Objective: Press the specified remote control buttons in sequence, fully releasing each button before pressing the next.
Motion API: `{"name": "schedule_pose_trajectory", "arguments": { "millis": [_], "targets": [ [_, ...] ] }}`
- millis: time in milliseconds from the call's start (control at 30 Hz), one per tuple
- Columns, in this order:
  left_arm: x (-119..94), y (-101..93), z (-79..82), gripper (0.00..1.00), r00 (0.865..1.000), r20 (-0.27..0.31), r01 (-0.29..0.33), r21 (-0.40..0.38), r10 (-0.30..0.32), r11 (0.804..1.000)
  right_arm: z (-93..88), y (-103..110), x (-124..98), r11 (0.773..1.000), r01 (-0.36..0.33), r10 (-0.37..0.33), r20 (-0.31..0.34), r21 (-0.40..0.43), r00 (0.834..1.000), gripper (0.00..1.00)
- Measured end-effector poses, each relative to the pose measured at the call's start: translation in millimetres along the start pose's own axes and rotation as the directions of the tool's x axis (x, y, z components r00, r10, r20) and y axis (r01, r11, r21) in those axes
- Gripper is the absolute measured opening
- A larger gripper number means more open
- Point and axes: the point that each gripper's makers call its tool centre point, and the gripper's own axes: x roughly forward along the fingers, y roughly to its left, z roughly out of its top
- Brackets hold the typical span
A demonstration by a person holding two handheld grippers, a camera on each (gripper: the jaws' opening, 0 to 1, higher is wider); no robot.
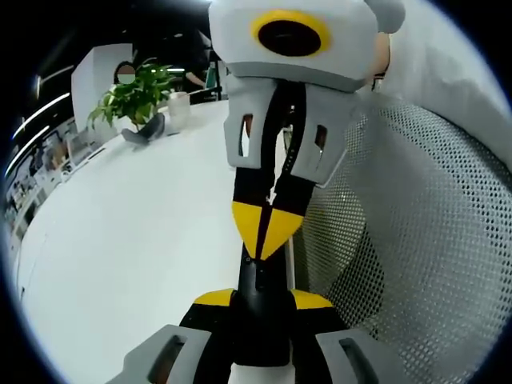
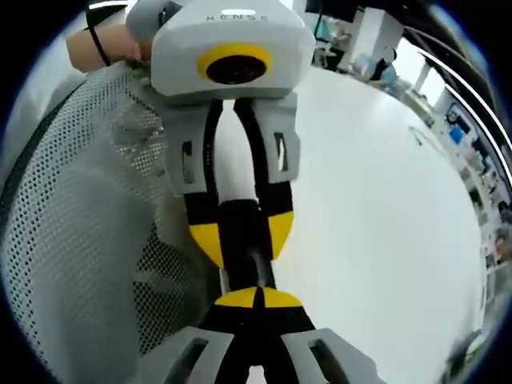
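Rising from the bottom of the left gripper view, the left gripper (image 1: 262, 302) has its yellow-tipped fingers (image 1: 214, 299) clamped on either side of a black slender remote control (image 1: 261, 280), which stands out forward between them. At the remote's far end the right gripper (image 1: 269, 232) comes down from the top of that view, its yellow fingertips (image 1: 250, 224) drawn together into one point that appears to touch the remote; which button lies beneath them I cannot tell

From the other side, the right gripper view has the right gripper (image 2: 256, 298) lowest, fingers closed tip against tip with nothing between them, just at the near end of the remote (image 2: 244, 248). Beyond it the left gripper (image 2: 242, 236) hangs from above, its yellow pads (image 2: 205, 238) spread only by the remote they hold.

Beside the tools stands a white perforated mesh panel (image 1: 416, 232), to the right in the left gripper view and to the left (image 2: 72, 208) in the right gripper view. Under all lies the plain white bench (image 1: 120, 240), also seen from the right gripper (image 2: 376, 200).

Farther off, the left gripper view alone offers a green leafy potted plant (image 1: 132, 94) and a white cup (image 1: 178, 109) at the bench's far edge. The right gripper view instead gives a person's hand (image 2: 100, 44) behind the left gripper
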Motion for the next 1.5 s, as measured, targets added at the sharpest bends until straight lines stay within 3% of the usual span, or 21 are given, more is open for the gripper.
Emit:
{"name": "schedule_pose_trajectory", "arguments": {
  "millis": [167,333,433,533,700,867,967,1133,1233,1367,1500],
  "targets": [
    [0.0,0.0,0.1,0.25,1.0,0.0,0.0,0.0,0.0,1.0,-0.7,-0.9,-0.9,0.999,0.002,-0.003,0.025,0.045,1.0,0.0],
    [-0.4,-0.3,0.7,0.25,1.0,0.001,0.0,-0.001,0.0,1.0,0.7,-0.7,-2.7,0.985,-0.071,0.062,0.066,0.158,0.996,0.0],
    [-0.1,-0.3,0.4,0.25,1.0,0.001,-0.001,-0.001,0.001,1.0,0.8,-4.7,-2.2,0.982,-0.076,0.066,0.065,0.171,0.996,0.0],
    [0.0,-0.2,0.1,0.25,1.0,0.0,-0.002,-0.002,0.002,1.0,-1.0,-8.7,-1.0,0.99,-0.058,0.054,0.032,0.127,0.998,0.0],
    [-0.2,-0.3,0.3,0.25,1.0,0.0,-0.001,-0.001,0.001,1.0,-0.4,-8.7,0.8,0.984,-0.114,0.113,0.013,0.136,0.994,0.0],
    [-0.3,-0.6,0.5,0.24,1.0,-0.001,0.001,0.001,-0.001,1.0,1.0,-9.8,2.8,0.964,-0.181,0.185,-0.006,0.194,0.983,0.0],
    [-0.2,-0.8,0.4,0.24,1.0,-0.003,0.001,0.001,-0.001,1.0,1.0,-8.0,3.5,0.963,-0.216,0.228,-0.059,0.163,0.972,0.0],
    [-0.2,-1.2,0.6,0.24,1.0,-0.003,0.004,0.004,-0.004,1.0,1.5,-9.3,5.2,0.948,-0.242,0.268,-0.108,0.204,0.957,0.0],
    [-0.2,-1.1,0.5,0.24,1.0,-0.003,0.004,0.003,-0.004,1.0,1.8,-9.3,6.3,0.946,-0.239,0.272,-0.131,0.219,0.953,0.0],
    [0.0,-1.0,0.5,0.24,1.0,-0.003,0.005,0.004,-0.005,1.0,1.8,-8.8,7.6,0.959,-0.211,0.244,-0.172,0.191,0.954,0.0],
    [0.0,-0.9,0.6,0.24,1.0,-0.003,0.005,0.004,-0.005,1.0,1.0,-9.0,7.4,0.971,-0.164,0.195,-0.182,0.176,0.964,0.0]
  ]
}}
